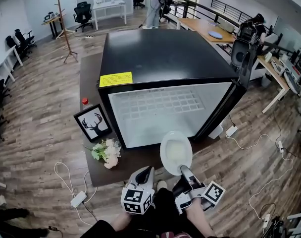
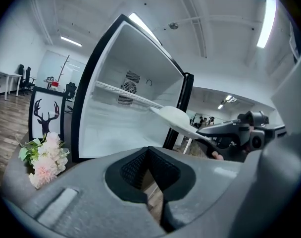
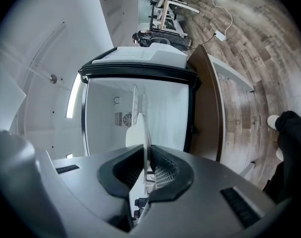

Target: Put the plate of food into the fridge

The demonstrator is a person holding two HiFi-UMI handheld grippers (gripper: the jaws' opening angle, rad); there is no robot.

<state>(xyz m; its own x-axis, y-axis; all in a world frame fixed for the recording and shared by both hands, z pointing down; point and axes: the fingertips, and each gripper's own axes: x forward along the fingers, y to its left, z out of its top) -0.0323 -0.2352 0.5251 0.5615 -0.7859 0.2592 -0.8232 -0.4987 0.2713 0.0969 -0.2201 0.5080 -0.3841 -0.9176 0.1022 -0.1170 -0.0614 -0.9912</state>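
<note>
My right gripper (image 1: 184, 169) is shut on the near rim of a white plate (image 1: 176, 151), which it holds level in front of the fridge's open cavity (image 1: 155, 114). What lies on the plate is too pale to make out. The black fridge (image 1: 160, 58) has its door (image 1: 242, 58) swung open to the right. In the right gripper view the plate (image 3: 140, 128) runs edge-on between the pads (image 3: 163, 170) towards the white interior (image 3: 106, 113). My left gripper (image 1: 146, 171) hangs just left of the plate, shut and empty. From the left gripper view the plate (image 2: 173, 115) and the right gripper (image 2: 225, 130) show ahead.
The fridge stands on a low brown platform (image 1: 88, 78). A framed deer picture (image 1: 92, 123), a bunch of flowers (image 1: 107, 152) and a red-capped bottle (image 1: 84, 101) sit at its left front. Cables and a power strip (image 1: 77, 199) lie on the wooden floor. Desks and people are behind.
</note>
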